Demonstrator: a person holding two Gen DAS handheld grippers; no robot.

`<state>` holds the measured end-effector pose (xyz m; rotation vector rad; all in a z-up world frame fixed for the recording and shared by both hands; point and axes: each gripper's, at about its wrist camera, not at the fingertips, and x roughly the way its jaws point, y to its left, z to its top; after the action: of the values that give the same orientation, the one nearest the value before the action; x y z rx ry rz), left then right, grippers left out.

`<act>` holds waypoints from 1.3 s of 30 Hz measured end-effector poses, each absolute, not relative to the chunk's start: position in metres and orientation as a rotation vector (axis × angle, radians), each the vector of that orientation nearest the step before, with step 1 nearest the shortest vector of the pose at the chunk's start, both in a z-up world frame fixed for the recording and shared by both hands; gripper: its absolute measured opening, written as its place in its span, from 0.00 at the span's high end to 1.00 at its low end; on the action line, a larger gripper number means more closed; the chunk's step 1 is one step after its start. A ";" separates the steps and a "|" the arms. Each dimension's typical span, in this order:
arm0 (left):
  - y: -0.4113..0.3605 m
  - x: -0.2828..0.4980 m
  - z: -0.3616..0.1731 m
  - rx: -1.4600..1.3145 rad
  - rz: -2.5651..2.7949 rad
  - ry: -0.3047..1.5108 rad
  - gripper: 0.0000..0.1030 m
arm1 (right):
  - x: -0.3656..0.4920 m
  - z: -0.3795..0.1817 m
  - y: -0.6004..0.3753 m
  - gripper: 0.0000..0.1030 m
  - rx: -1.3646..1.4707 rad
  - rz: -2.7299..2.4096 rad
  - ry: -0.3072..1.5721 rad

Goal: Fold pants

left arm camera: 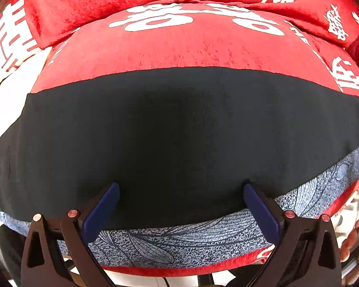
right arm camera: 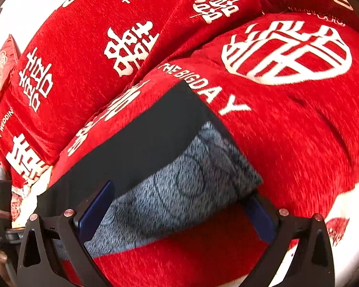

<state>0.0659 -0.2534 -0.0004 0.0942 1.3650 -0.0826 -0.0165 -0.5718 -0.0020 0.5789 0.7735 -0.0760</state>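
Note:
The pants lie folded flat on a red bedcover: a dark navy layer on top, with a blue-grey leaf-patterned layer showing along the near edge. My left gripper is open, its blue fingertips resting over the near edge of the dark layer, holding nothing. In the right wrist view the dark layer and the patterned layer end at a corner. My right gripper is open around the patterned cloth's near edge, its right fingertip partly hidden under the cloth.
The red bedcover with white characters spreads all around, also in the right wrist view. A red quilt or pillow roll lies behind. The bed's near edge is just below the pants. A hand shows at lower right.

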 end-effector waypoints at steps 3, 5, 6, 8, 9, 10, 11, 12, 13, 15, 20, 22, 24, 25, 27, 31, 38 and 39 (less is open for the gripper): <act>-0.250 0.072 -0.003 0.076 -0.076 1.376 0.00 | -0.016 0.000 -0.564 0.18 0.562 -0.033 0.784; -0.251 0.073 -0.004 0.074 -0.060 1.371 0.00 | -0.020 -0.001 -0.560 0.27 0.532 -0.005 0.800; -0.253 0.072 -0.004 0.076 -0.048 1.365 0.00 | -0.022 -0.002 -0.557 0.27 0.518 0.003 0.801; -0.254 0.073 -0.004 0.076 -0.031 1.361 0.00 | -0.020 -0.003 -0.559 0.25 0.528 0.005 0.798; -0.255 0.074 -0.004 0.073 -0.022 1.363 0.00 | -0.018 -0.002 -0.560 0.25 0.537 0.001 0.788; -0.255 0.074 -0.005 0.071 -0.018 1.364 0.00 | -0.014 -0.001 -0.562 0.24 0.548 -0.001 0.781; -0.256 0.075 -0.005 0.070 -0.016 1.364 0.00 | -0.008 -0.001 -0.564 0.25 0.555 0.000 0.775; -0.257 0.074 -0.005 0.079 -0.020 1.358 0.00 | -0.002 0.001 -0.565 0.29 0.550 0.002 0.769; -0.257 0.074 -0.005 0.088 -0.025 1.350 0.00 | 0.004 0.003 -0.565 0.53 0.541 0.002 0.774; -0.257 0.072 -0.005 0.106 -0.038 1.333 0.00 | 0.012 0.009 -0.564 0.77 0.549 -0.007 0.796; -0.258 0.070 -0.004 0.110 -0.057 1.314 0.00 | -0.005 0.059 -0.530 0.85 0.437 0.015 0.695; -0.255 0.071 -0.001 0.101 -0.095 1.317 0.00 | -0.011 0.085 -0.504 0.85 0.351 0.023 0.659; -0.244 0.073 0.006 0.073 -0.155 1.328 0.00 | -0.013 0.104 -0.478 0.85 0.276 0.034 0.633; -0.237 0.073 0.010 0.053 -0.163 1.322 0.00 | -0.013 0.114 -0.462 0.85 0.230 0.041 0.619; -0.212 0.075 0.027 0.007 -0.148 1.279 0.00 | -0.011 0.128 -0.433 0.85 0.154 0.056 0.600; -0.155 0.081 0.054 -0.087 -0.119 1.210 0.00 | -0.005 0.147 -0.372 0.85 0.041 0.082 0.579; -0.043 0.084 0.050 -0.217 0.011 1.217 0.00 | 0.005 0.135 -0.254 0.85 -0.164 0.170 0.625; -0.024 0.082 0.046 -0.234 0.049 1.229 0.00 | 0.006 0.126 -0.232 0.85 -0.211 0.185 0.637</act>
<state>0.0824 -0.0243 0.0456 -0.2342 1.2288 0.0485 0.0058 -0.2317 0.1258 -0.2106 0.6367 0.1848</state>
